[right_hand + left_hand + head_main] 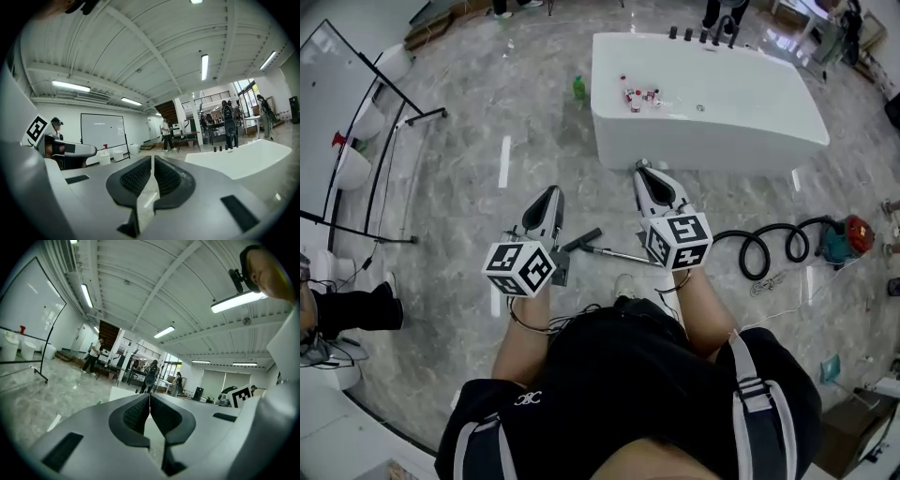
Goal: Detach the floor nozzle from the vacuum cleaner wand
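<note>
In the head view the vacuum cleaner lies on the marble floor in front of the person. Its dark floor nozzle (581, 241) sits between the two grippers, and the thin metal wand (621, 253) runs right from it under the right gripper. A black hose (767, 246) coils on to the teal and red body (844, 239). My left gripper (551, 193) and right gripper (641, 170) are held level above the floor, both shut and empty. In their own views the left gripper (149, 397) and right gripper (153, 161) show jaws pressed together with nothing between.
A big white tub-like table (769, 112) with small bottles (637, 97) stands ahead. A green bottle (578, 87) is on the floor by its left end. A whiteboard on a black stand (356, 122) and white buckets (352, 169) are at the left. People stand far off (95, 355).
</note>
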`<state>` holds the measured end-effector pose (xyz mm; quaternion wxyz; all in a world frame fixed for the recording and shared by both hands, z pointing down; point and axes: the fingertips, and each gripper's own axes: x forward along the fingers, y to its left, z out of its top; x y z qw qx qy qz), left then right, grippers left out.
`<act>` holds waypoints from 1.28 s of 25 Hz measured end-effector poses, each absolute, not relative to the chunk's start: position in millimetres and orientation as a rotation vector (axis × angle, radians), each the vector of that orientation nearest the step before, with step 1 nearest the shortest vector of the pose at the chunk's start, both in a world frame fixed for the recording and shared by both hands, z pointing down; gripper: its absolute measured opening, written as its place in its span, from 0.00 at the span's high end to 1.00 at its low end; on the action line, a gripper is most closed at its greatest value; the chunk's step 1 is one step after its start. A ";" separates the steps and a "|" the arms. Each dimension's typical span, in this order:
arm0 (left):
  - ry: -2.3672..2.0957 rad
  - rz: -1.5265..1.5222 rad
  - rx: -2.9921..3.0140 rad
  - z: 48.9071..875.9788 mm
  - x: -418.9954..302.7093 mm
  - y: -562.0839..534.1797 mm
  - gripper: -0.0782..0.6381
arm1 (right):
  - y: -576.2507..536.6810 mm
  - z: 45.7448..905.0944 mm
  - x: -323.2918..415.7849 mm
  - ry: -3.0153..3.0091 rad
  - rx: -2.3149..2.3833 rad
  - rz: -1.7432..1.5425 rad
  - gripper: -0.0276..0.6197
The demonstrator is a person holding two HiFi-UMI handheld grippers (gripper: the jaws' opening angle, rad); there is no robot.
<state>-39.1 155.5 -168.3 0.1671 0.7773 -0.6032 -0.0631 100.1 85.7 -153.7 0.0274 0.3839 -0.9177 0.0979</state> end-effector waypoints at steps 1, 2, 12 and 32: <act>-1.708 -0.171 2.184 -160.7 -39.2 144.3 0.88 | 72.2 -147.0 101.6 -2.830 1.172 0.327 0.93; -1.711 -0.151 2.154 -152.4 -39.9 135.2 0.88 | 60.5 -138.9 102.9 -2.823 1.155 0.352 0.93; -1.739 0.046 2.015 -98.7 -53.6 85.4 0.88 | -0.7 -59.4 125.4 -2.697 1.123 0.472 0.93; -1.258 0.222 1.892 220.4 -111.1 -2.8 0.88 | 69.1 378.1 13.9 -2.168 0.381 0.308 0.74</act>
